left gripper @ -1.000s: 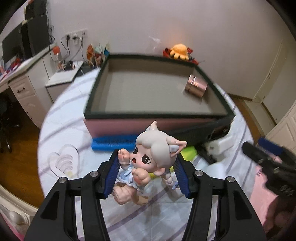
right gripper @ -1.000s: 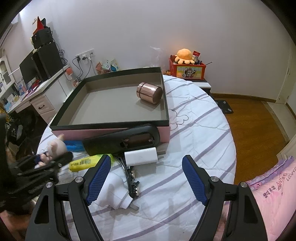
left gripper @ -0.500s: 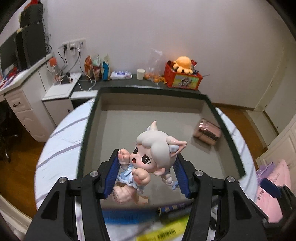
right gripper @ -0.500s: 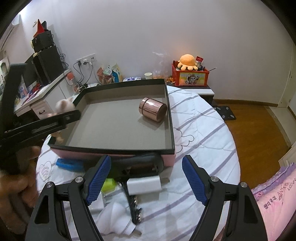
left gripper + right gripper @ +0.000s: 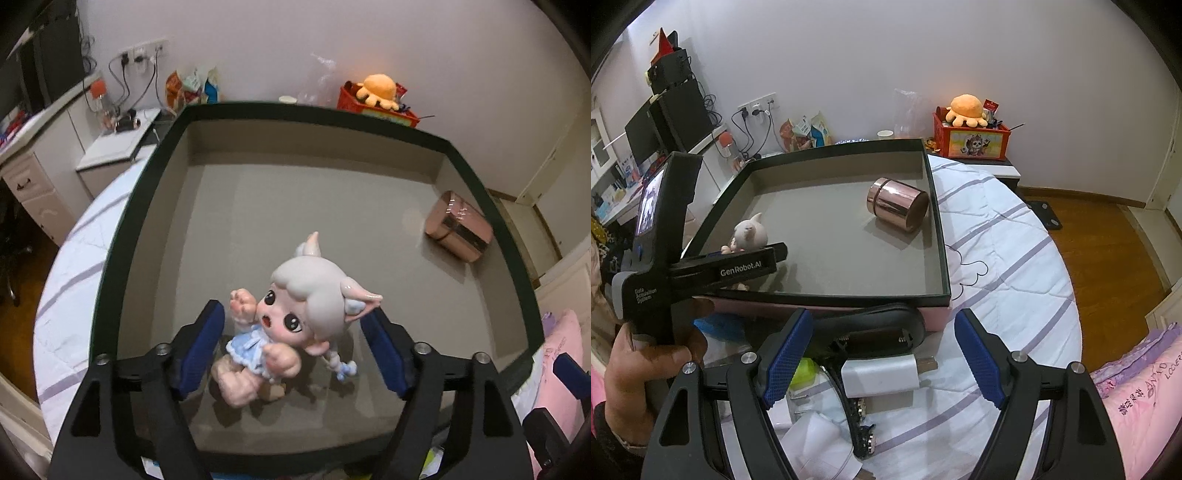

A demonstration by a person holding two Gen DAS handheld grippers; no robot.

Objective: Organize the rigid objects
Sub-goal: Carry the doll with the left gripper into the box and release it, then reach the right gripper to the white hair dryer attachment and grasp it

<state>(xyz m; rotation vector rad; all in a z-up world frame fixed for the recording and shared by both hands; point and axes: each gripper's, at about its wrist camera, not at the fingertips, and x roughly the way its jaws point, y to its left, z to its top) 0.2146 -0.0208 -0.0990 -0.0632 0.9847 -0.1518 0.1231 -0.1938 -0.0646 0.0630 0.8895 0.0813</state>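
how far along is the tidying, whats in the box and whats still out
Done: the copper tin lies on its side in the box. In hand: the figurine sits between the left gripper fingers, which look open, low over the box floor. Left: the white charger, black remote and yellow item remain outside, before the open right gripper.

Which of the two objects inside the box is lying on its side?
The shiny rose-gold cylindrical tin, tipped over near the box's right wall; the white-haired doll figurine sits between the left gripper's fingers.
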